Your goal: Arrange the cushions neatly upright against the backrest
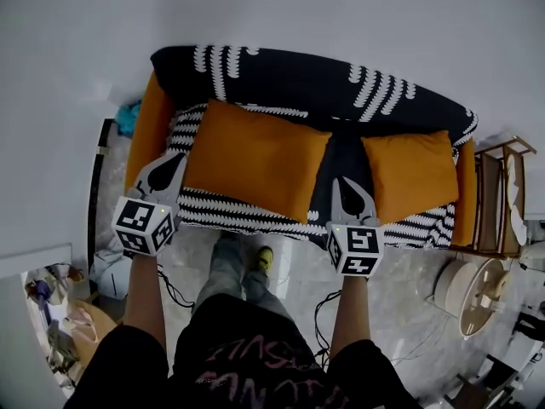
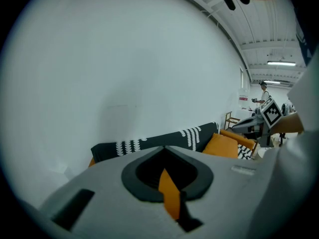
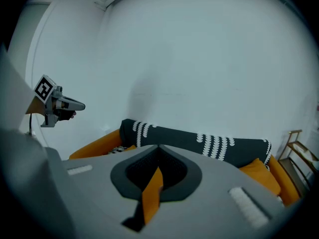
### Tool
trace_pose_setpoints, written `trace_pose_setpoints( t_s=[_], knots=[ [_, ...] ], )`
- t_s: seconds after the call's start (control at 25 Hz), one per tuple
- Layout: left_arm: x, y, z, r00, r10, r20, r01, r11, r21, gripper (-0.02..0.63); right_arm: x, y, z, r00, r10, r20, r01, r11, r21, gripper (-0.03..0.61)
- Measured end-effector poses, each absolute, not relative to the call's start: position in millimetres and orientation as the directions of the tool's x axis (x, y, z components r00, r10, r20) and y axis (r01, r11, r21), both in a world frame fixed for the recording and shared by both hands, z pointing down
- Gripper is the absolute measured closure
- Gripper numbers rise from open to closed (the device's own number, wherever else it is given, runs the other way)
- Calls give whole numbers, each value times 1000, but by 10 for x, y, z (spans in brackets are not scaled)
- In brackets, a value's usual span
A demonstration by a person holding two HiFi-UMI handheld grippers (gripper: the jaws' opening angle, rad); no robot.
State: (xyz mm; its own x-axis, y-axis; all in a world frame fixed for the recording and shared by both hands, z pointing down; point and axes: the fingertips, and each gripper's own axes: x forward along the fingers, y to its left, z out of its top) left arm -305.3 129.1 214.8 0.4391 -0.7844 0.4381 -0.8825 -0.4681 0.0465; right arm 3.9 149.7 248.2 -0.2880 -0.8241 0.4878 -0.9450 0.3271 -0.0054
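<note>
A: Left gripper [image 1: 176,157], how do its jaws stand?
B: Pressed together with nothing between them, held in the air over the front left corner of the sofa [image 1: 247,216]. Right gripper [image 1: 344,182] is closed and empty too, over the seat's front edge.
A: Where are the cushions?
B: Large orange cushion [image 1: 255,164] covers the seat's left and middle, its far edge at the black-and-white backrest [image 1: 298,73]. The smaller orange cushion [image 1: 409,173] sits at the right end. A dark strip of seat parts them, in line with the right gripper.
A: Any writing?
B: Pink print on the person's dark shirt [image 1: 247,369], too blurred to read.
</note>
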Motion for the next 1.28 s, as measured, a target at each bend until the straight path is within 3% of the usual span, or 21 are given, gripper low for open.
trace_pose_setpoints(
  t_s=[0.84, 1.16, 1.24, 1.28],
  knots=[
    [-3560, 688, 3826, 410, -643, 647, -875, -478, 79, 609, -77, 1178, 3903, -173, -731, 660, -980, 195, -40, 566],
    [-3611, 502, 4469, 407, -582, 704, -875, -469, 118, 607, -105, 1121, 4423, -178, -680, 711, -981, 178, -75, 504],
    [-3601, 453, 4641, 412, -557, 722, -870, -476, 129, 541, -109, 1088, 4566, -183, -668, 721, -981, 172, -89, 485],
    [-3604, 429, 4730, 410, -545, 731, -868, -478, 131, 541, -110, 1072, 4641, -184, -663, 726, -981, 168, -95, 474]
  ],
)
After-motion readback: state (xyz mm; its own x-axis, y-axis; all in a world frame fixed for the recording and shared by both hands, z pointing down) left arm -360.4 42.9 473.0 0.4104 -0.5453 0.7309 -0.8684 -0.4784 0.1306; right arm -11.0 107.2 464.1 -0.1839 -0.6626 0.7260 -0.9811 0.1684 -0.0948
